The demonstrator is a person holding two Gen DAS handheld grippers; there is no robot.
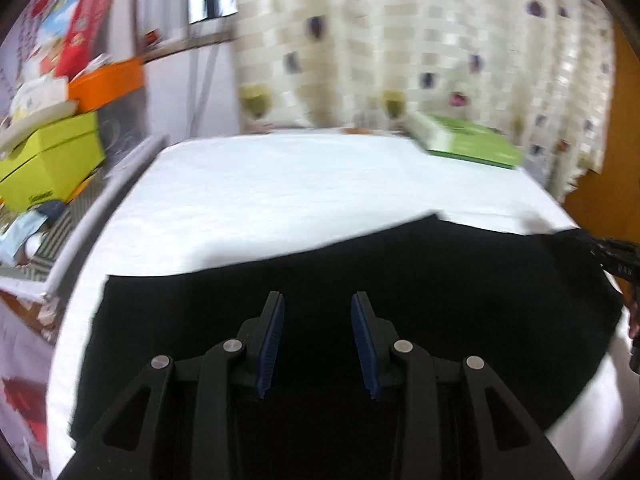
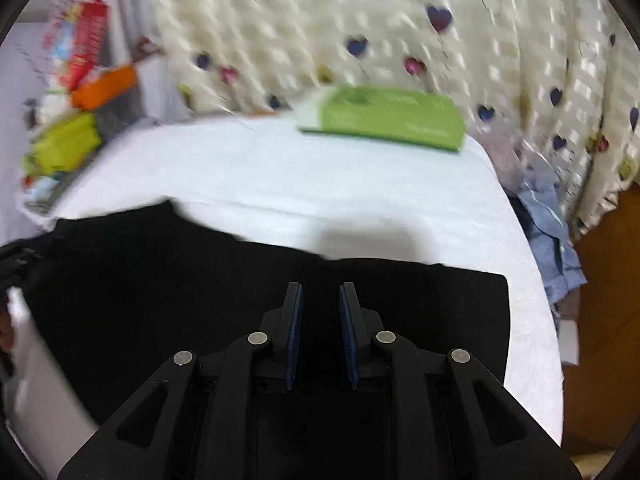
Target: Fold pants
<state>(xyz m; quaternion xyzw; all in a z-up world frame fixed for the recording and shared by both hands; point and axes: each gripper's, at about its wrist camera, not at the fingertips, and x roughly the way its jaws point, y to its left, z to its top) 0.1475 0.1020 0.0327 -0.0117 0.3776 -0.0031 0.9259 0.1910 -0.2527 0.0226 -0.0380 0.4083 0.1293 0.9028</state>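
Black pants (image 1: 400, 272) lie spread flat across the near part of a white-covered table (image 1: 280, 184). My left gripper (image 1: 318, 300) hovers over their left portion, open, with nothing between its blue pads. In the right wrist view the same pants (image 2: 160, 264) stretch from the left edge to a squared end at the right. My right gripper (image 2: 320, 290) is over that right portion, open with a narrower gap and nothing in it. The other gripper shows as a dark shape (image 1: 616, 256) at the far right of the left wrist view.
A green box (image 2: 384, 120) lies at the table's far right corner (image 1: 468, 140). Yellow-green, orange and red boxes (image 1: 52, 152) are stacked off the left side. A patterned curtain (image 2: 400, 20) hangs behind. Blue cloth (image 2: 552, 232) hangs off the table's right edge.
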